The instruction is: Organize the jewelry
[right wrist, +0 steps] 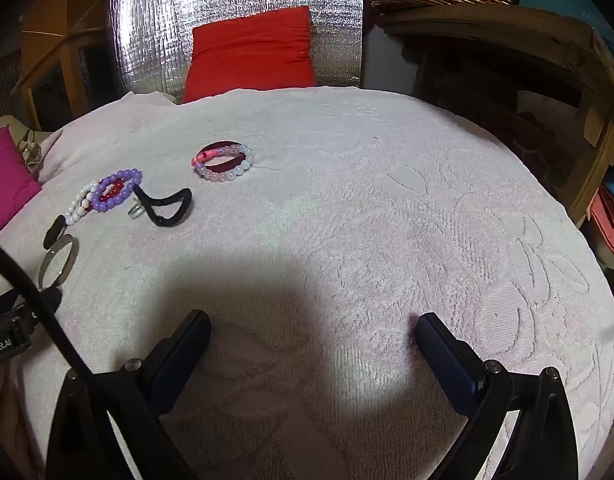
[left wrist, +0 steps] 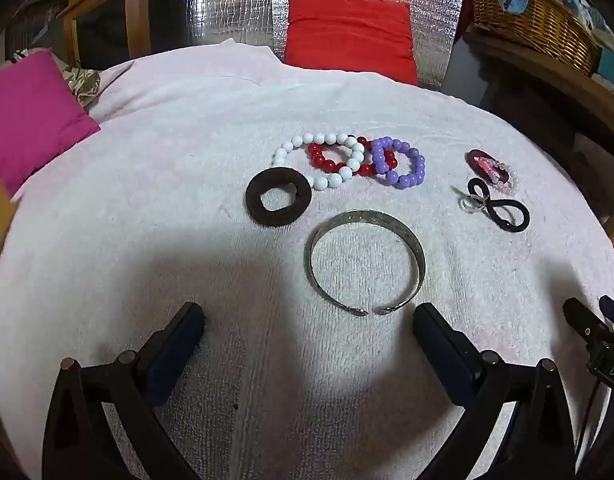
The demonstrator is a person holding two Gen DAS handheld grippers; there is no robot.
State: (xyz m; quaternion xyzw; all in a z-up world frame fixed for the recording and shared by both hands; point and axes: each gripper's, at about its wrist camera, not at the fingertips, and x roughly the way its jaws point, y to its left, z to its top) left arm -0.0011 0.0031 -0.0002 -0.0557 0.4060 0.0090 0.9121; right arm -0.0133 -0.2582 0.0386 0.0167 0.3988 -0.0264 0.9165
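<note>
Jewelry lies on a pale pink towel (left wrist: 187,140). A silver cuff bangle (left wrist: 365,264) rests just ahead of my left gripper (left wrist: 309,320), which is open and empty. Behind it lie a dark brown scrunchie (left wrist: 278,199), white (left wrist: 319,160), red (left wrist: 347,158) and purple (left wrist: 399,162) bead bracelets overlapping, a black hair tie (left wrist: 503,210) with a silver ring (left wrist: 469,203), and a pink bead bracelet on a dark red band (left wrist: 492,168). My right gripper (right wrist: 313,326) is open over bare towel; the pink bead bracelet (right wrist: 223,162) and black hair tie (right wrist: 167,206) lie far ahead to its left.
A red cushion (left wrist: 349,36) and silver foil panel (left wrist: 231,0) stand behind the towel. A magenta cushion (left wrist: 31,112) lies at the left. A wicker basket (left wrist: 531,20) sits on a wooden shelf at the right. The other gripper's body (left wrist: 603,340) shows at the right edge.
</note>
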